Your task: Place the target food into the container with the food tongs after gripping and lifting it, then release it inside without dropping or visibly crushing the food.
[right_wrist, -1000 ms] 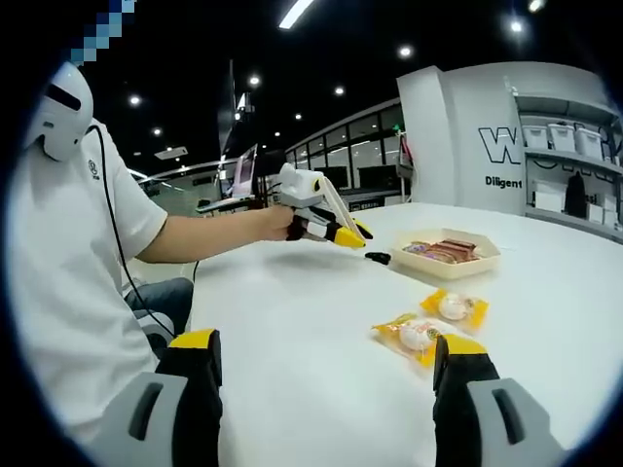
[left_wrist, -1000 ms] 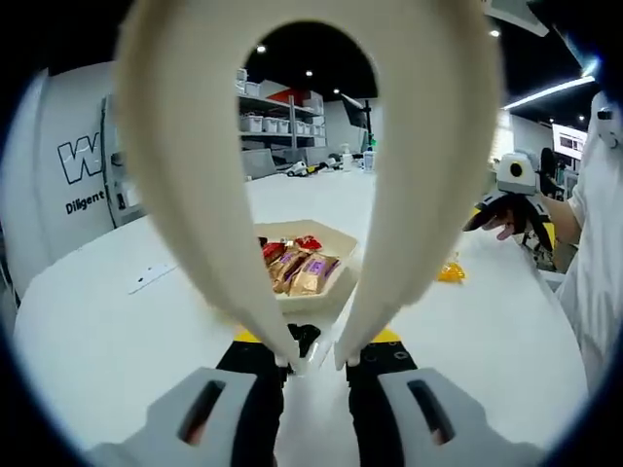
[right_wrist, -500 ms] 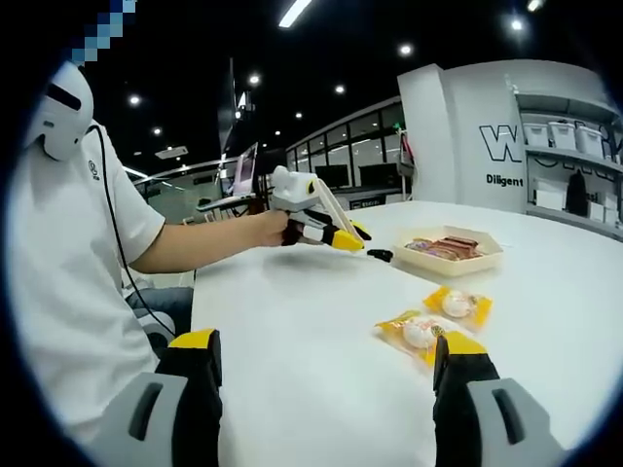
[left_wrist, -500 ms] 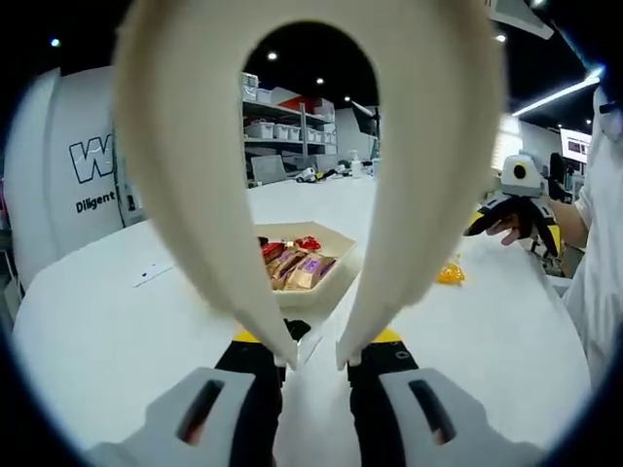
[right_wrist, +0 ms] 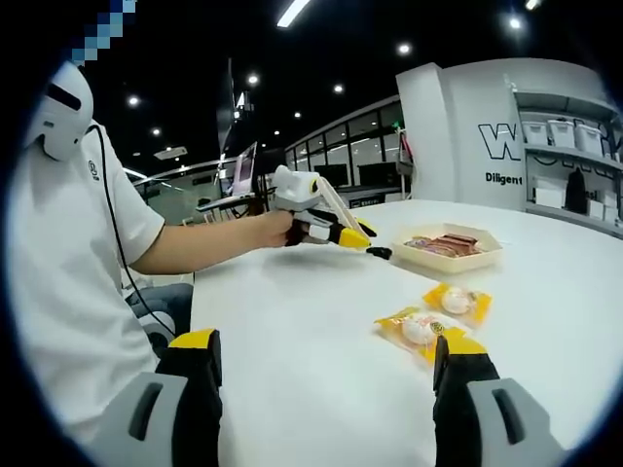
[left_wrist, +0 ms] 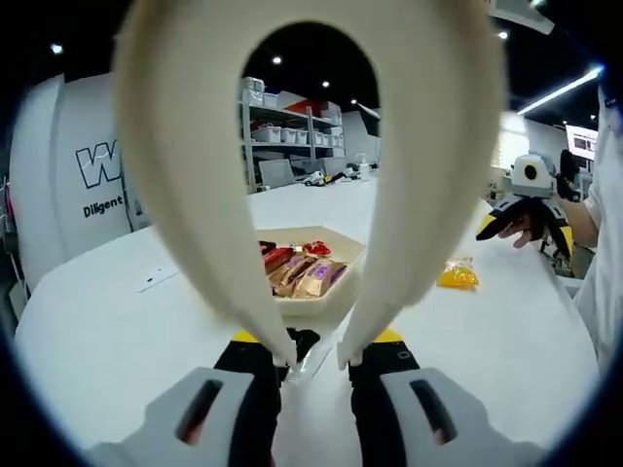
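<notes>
My left gripper holds the food tongs, tips apart and empty; I should steer right toward the yellow packets, squeezing gently.

Left gripper nearly closed — right gripper (idle) gaping.

Tray on table, packets inside; two packets on table, nearer right gripper.

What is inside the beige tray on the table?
The tray holds several wrapped snack packets, red, brown and gold. In the left gripper view the tongs cover the tray's sides, so its full contents cannot be seen.
</notes>
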